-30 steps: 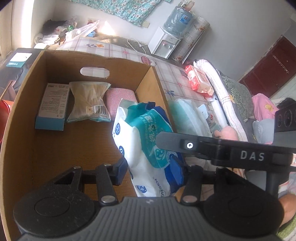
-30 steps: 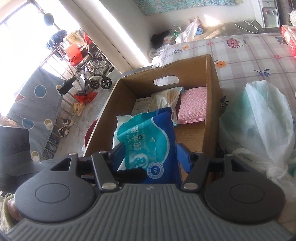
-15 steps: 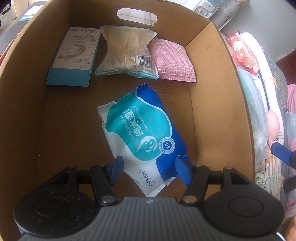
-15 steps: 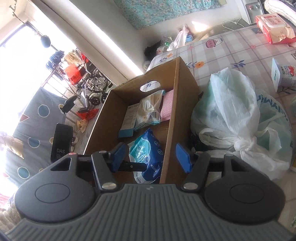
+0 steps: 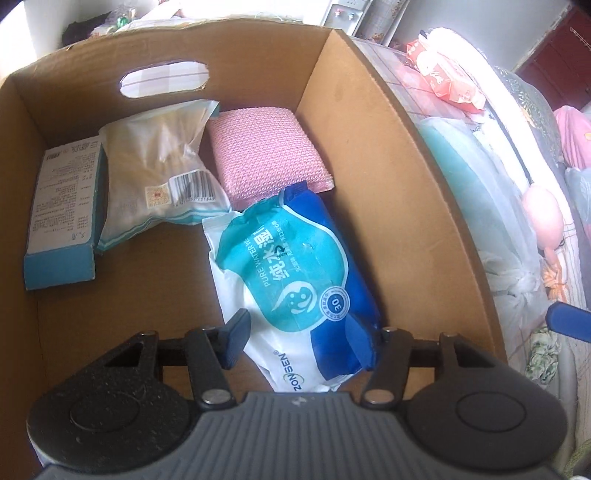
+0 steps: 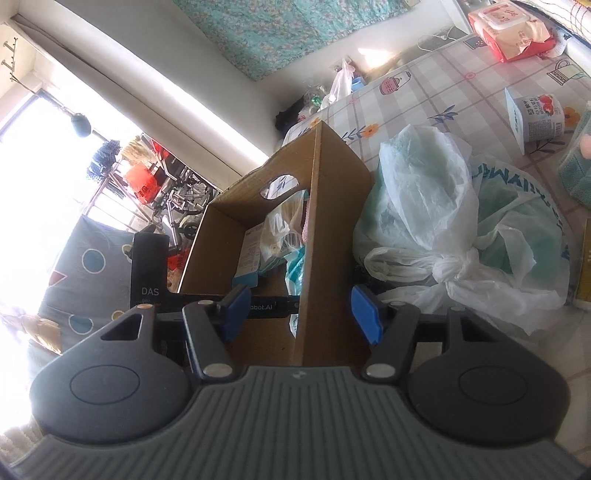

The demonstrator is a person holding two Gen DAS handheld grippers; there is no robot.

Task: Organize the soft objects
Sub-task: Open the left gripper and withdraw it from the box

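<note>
Blue-and-white plastic marks the wet-wipe pack (image 5: 295,280), which is seen lying flat on the floor of the cardboard box (image 5: 417,206), beside the right wall, its far end overlapping the pink sponge (image 5: 266,151). The pack's long axis runs almost straight away from the left hand-held gripper (image 5: 299,332), slightly tilted to the left at the far end. The near end of the pack lies between the spread fingers of that gripper, but whether the blue pads touch it cannot be told; the jaws are parted wider than the pack, so it is judged released. The right hand-held gripper (image 6: 301,314) is likewise held apart and empty, straddling the box's near right wall from outside, so the left one is clearly the nearer to the pack.

Only the left wrist view shows the whole box floor: a boxed item (image 5: 62,206) and a crinkled clear packet (image 5: 162,166) lined along the back with the sponge. Only the right wrist view shows what waits outside: a knotted white plastic bag (image 6: 454,236) just beside the box on the patterned bed sheet (image 6: 461,92), and a red wipes pack (image 6: 513,26) well apart.
</note>
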